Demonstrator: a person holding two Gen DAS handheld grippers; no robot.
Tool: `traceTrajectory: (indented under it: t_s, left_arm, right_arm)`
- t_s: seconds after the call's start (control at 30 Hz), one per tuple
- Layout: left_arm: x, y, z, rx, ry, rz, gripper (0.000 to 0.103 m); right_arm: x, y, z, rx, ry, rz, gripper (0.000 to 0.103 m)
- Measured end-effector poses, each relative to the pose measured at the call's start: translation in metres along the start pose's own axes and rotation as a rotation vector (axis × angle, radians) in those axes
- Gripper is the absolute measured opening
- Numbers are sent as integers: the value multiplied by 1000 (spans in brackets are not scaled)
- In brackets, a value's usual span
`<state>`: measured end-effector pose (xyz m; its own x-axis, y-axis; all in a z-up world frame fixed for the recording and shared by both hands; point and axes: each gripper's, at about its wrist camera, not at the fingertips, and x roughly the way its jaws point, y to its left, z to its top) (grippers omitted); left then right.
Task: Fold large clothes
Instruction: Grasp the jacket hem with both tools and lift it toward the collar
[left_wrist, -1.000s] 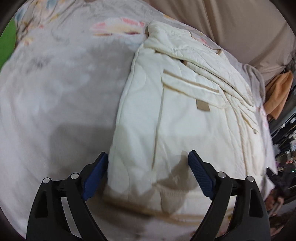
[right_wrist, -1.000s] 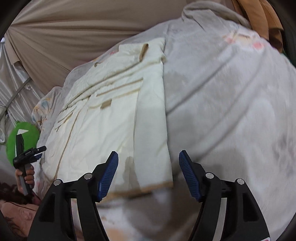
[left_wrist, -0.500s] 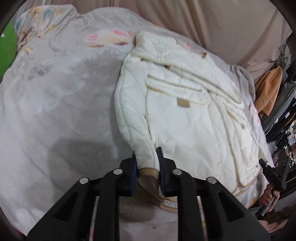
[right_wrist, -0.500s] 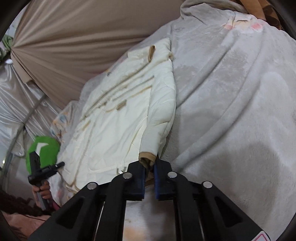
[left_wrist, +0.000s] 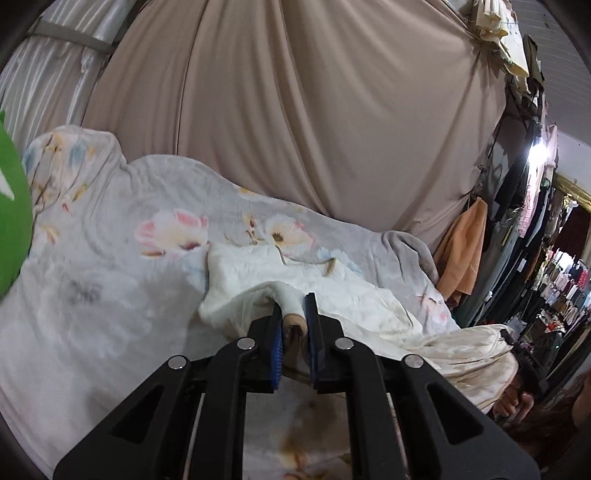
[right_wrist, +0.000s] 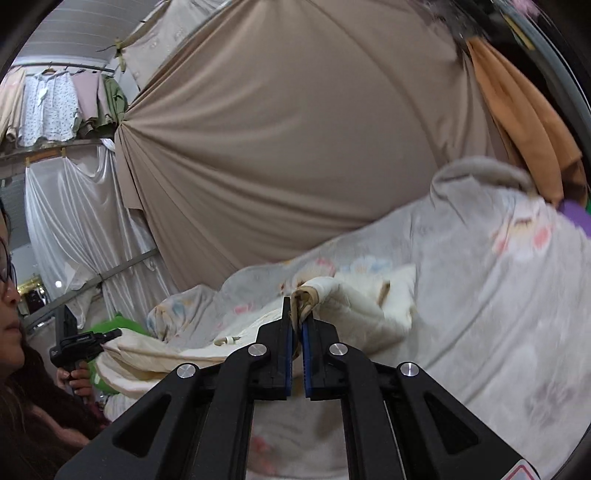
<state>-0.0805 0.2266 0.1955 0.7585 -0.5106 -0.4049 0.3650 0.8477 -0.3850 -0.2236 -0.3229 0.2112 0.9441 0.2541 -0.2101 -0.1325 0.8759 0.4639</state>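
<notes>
Left tool (left_wrist: 294, 314) and right tool (right_wrist: 296, 308) are each clamping a jacket (left_wrist: 354, 295) cuff; tools are hiding the hem.

The left gripper (left_wrist: 293, 314) covers the tan cuff (left_wrist: 294, 320) it clamps; only the cuff's rim shows between the blue pads (left_wrist: 277, 345). The right gripper (right_wrist: 296, 314) likewise hides most of its cuff (right_wrist: 303, 293). Black gripper frames block the near part of the blanket (left_wrist: 110, 295) in both views. The jacket (left_wrist: 332, 295) runs low and out of clear sight toward the right in the left view. The right side of the right view is motion-blurred, so the blanket's print there cannot be read. A face (right_wrist: 9, 295) is cut by the left edge. Shop racks (left_wrist: 554, 280) at far right are too small to make out.
</notes>
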Motion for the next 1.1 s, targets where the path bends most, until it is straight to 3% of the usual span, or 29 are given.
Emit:
traceTrajectory:
  t_s: [0.17, 0.33, 0.53, 0.63, 0.87, 1.0, 1.07, 1.1]
  left_arm:
    - [76, 8, 33, 11, 58, 57, 12]
    - [175, 30, 54, 48, 132, 197, 13]
    - [281, 63, 42, 55, 291, 311, 13]
    - [315, 75, 26, 66, 343, 345, 16]
    - [338, 77, 2, 132, 316, 380, 18]
    - [331, 77, 3, 123, 290, 361, 18]
    - [313, 73, 11, 114, 266, 343, 22]
    - [299, 71, 17, 110, 242, 320, 31]
  right_arm:
    - [67, -15, 23, 6, 48, -36, 4]
    - [150, -43, 39, 29, 112, -68, 4]
    - [244, -82, 32, 60, 235, -182, 4]
    - [283, -102, 14, 55, 315, -252, 4]
    - [317, -121, -22, 17, 416, -311, 4]
    - [309, -121, -21, 30, 388, -285, 7]
    - [292, -121, -12, 77, 342, -249, 12]
    - [285, -120, -7, 94, 323, -234, 19]
